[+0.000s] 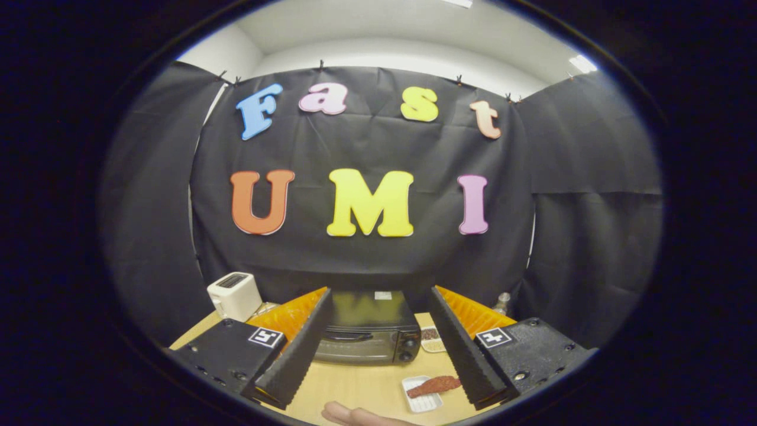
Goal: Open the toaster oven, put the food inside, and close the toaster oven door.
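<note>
A small white tray (423, 397) on the wooden table (355, 384) holds a reddish strip of food (434, 386), at five o'clock from the closed toaster oven (366, 334). The gripper (378, 387) hangs spread wide and empty, the oven beyond its fingers at twelve o'clock. A white toaster (235, 294) stands at ten o'clock of the oven, a dish of grains (432, 339) at three, and a fingertip (349, 414) lies at six.

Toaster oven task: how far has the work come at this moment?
Nothing looks done: the toaster oven door is closed and the food lies on its white tray on the table. In hand: the gripper fingers stand open, holding nothing. Left: opening, loading, closing.
</note>
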`<action>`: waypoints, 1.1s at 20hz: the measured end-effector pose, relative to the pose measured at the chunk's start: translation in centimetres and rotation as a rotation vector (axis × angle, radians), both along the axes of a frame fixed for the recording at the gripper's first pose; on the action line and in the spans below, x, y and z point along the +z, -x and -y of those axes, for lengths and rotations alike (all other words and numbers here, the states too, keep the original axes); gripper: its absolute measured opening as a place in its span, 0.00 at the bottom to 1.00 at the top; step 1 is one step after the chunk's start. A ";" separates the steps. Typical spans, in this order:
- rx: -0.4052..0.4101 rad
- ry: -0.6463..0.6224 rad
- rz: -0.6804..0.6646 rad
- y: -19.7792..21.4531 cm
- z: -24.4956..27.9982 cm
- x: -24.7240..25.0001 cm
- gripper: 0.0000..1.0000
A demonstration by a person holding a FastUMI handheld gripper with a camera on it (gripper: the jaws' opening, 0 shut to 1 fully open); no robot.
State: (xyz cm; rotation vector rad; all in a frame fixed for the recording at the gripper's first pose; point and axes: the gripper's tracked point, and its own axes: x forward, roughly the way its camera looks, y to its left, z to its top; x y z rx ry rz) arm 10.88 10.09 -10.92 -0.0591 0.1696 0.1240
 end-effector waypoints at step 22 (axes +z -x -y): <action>0.062 0.019 -0.341 -14.1 -6.6 -18.6 1.00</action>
